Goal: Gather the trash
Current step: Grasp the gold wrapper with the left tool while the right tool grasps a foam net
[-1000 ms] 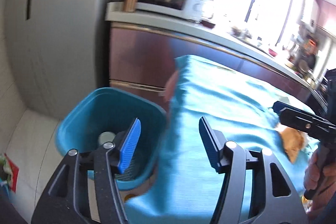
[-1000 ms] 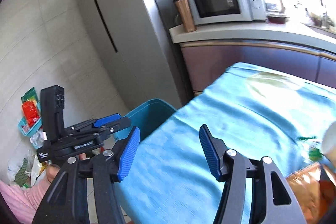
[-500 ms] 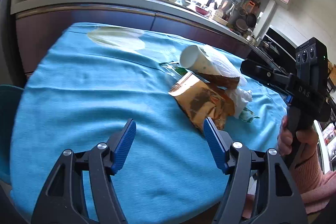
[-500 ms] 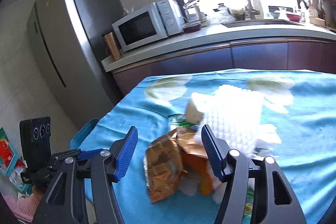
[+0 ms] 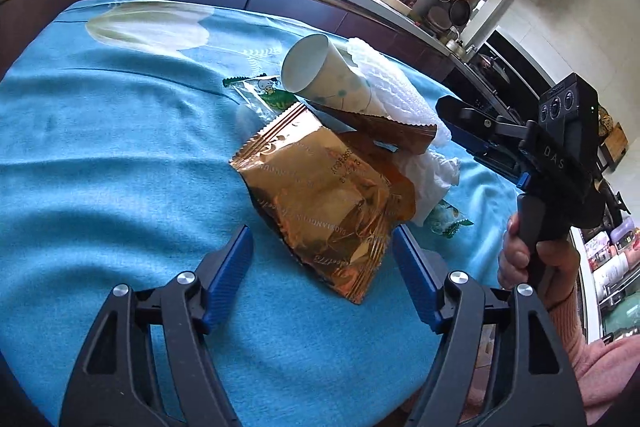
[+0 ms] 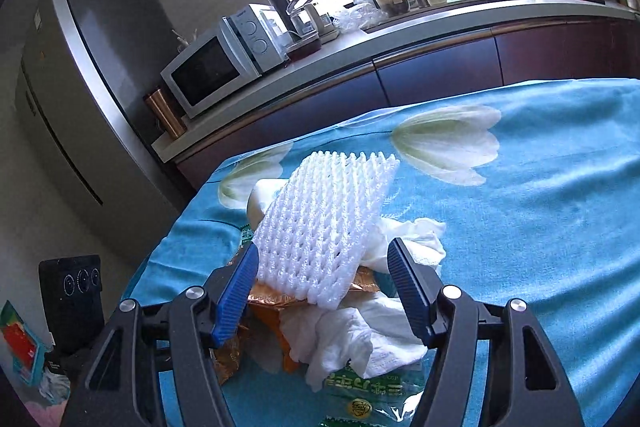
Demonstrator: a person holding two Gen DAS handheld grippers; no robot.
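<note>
A: Where's the trash?

B: Heaped mid-bench on the blue cloth (image 5: 100, 155): gold wrapper (image 5: 320, 195), paper cup (image 5: 320, 75), foam net (image 6: 324, 223), tissue (image 6: 360, 339).

A: And the tongs?

B: Both opening, empty. Left tongs (image 5: 322, 279) frame the wrapper; right tongs (image 6: 322, 291) straddle the net.

A: Step?

B: Reaching to pick. Next: lower, then close.

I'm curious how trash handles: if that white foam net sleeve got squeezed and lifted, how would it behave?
The white foam net sleeve would probably squash easily, since its mesh is open and airy. It looks very light, resting propped atop the crumpled white tissue and gold foil wrapper, so a nudge might slide it off.
</note>
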